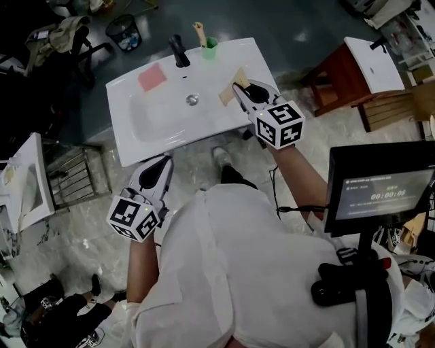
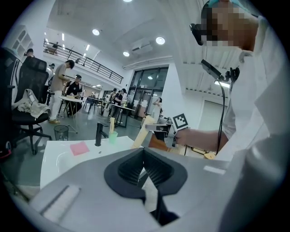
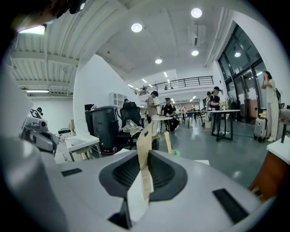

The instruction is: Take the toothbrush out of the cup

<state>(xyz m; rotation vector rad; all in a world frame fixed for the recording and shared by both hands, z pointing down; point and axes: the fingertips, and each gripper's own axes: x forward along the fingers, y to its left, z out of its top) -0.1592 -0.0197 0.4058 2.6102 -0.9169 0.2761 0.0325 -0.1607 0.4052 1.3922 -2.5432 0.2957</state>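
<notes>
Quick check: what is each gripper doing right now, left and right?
Left gripper: closed, nothing between its jaws.
Right gripper: closed on a flat beige cardboard-like strip.

Small green plastic cup [image 1: 210, 47] stands upright on the back rim of the white basin [image 1: 129, 92], just right of the black tap [image 1: 179, 51]. Tan wooden-looking toothbrush [image 1: 199, 32] sits in it. The stem pokes well above the rim, tilted slightly toward the tap. Head end too small to make out.

Grey floor [image 1: 306, 20]; office chair [image 1: 80, 49] at eleven o'clock, wire bin [image 1: 124, 32] beside it; round ceiling lights [image 3: 137, 27] overhead.
</notes>
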